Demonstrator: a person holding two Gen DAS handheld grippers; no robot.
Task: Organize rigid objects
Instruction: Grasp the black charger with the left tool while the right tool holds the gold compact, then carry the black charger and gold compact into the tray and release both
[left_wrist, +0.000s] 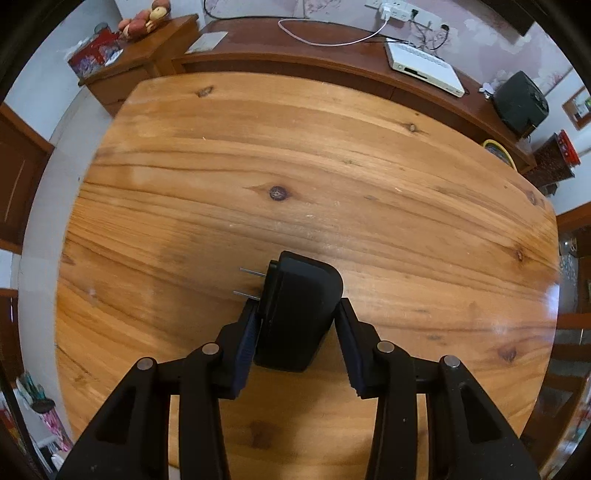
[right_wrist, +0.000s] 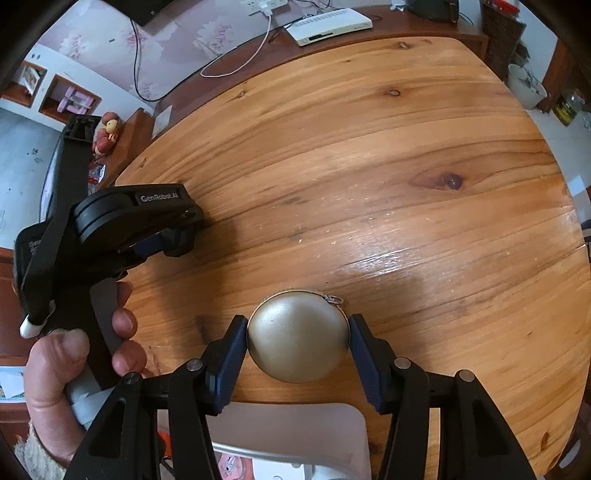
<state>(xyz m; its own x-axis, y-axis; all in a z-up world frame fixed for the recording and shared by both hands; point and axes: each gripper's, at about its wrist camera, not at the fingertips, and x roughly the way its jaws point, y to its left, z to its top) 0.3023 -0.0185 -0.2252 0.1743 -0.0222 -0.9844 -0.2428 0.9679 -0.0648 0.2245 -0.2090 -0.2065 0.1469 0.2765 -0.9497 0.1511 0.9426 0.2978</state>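
- The landmark for every place below is the dark knot (left_wrist: 277, 192) in the middle of the wooden table (left_wrist: 332, 155).
- Leftmost, in the left wrist view, the black plug adapter (left_wrist: 297, 314) stands between the pads of the left gripper (left_wrist: 295, 336), on the near side of the knot and a little to its right.
- That gripper's fingers (left_wrist: 246, 343) are closed most of the way. The left pad touches the adapter's side; the right pad seems to meet it only at the tip, so I judge the hold as just taken and perhaps not firm.
- The adapter's long axis runs from the gripper toward the knot, and its two metal prongs (left_wrist: 251, 282) point left, across that axis and level with the table top.
- Whether the adapter rests on the wood or is lifted clear, I cannot tell.
- Further right, in the right wrist view, the right gripper (right_wrist: 297, 336) holds a round, dull gold case (right_wrist: 298, 334) near the table's near edge, well apart from the knot (right_wrist: 451, 181) and to its near left.
- Its pads (right_wrist: 232, 354) press both flanks of the case, partway open around it.
- The case is a dome with no long axis; its small ring (right_wrist: 335, 300) points toward the far right, roughly at the knot.
- Progress: both things are gripped, yet neither is set in a final place, and no tray or box shows. I judge the sorting hardly begun.
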